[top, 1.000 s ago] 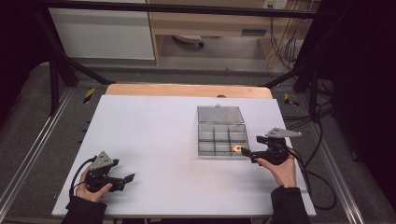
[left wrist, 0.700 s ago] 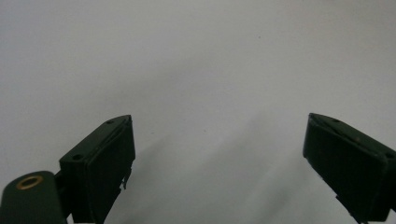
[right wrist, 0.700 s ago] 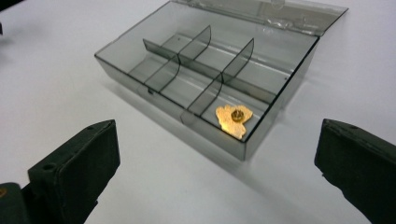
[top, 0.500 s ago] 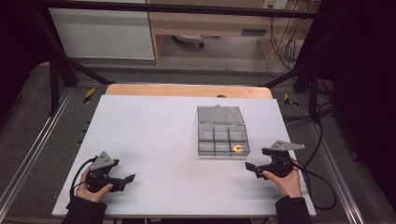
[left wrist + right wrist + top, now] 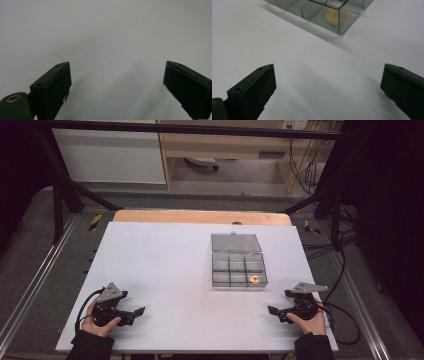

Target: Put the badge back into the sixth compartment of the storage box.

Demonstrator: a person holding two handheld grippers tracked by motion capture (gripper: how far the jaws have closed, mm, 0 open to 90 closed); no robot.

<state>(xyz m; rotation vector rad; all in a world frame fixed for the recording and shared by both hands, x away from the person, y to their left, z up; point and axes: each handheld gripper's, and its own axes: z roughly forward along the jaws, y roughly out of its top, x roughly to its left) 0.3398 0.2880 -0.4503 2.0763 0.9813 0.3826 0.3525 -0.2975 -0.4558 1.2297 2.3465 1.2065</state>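
A clear plastic compartment box (image 5: 238, 256) stands right of the table's middle with its lid open behind it. A small orange piece (image 5: 254, 279) lies in its near right compartment. In the right gripper view the box's corner (image 5: 312, 11) and the orange piece (image 5: 331, 17) lie ahead of the jaws. My right gripper (image 5: 276, 314) sits low by the near right edge, apart from the box, open; its jaws have just been opening and nothing is between them (image 5: 328, 75). My left gripper (image 5: 136, 314) rests at the near left, open and empty (image 5: 116, 72).
The white tabletop (image 5: 165, 265) stretches bare between the two grippers. A wooden strip (image 5: 200, 217) runs along its far edge. Black cables (image 5: 345, 320) trail off the right side, and dark frame posts (image 5: 60, 205) stand beyond the table.
My right gripper has drawn back from beside the box toward the near edge and sunk lower. The orange piece stays in the box. The left gripper has kept still.
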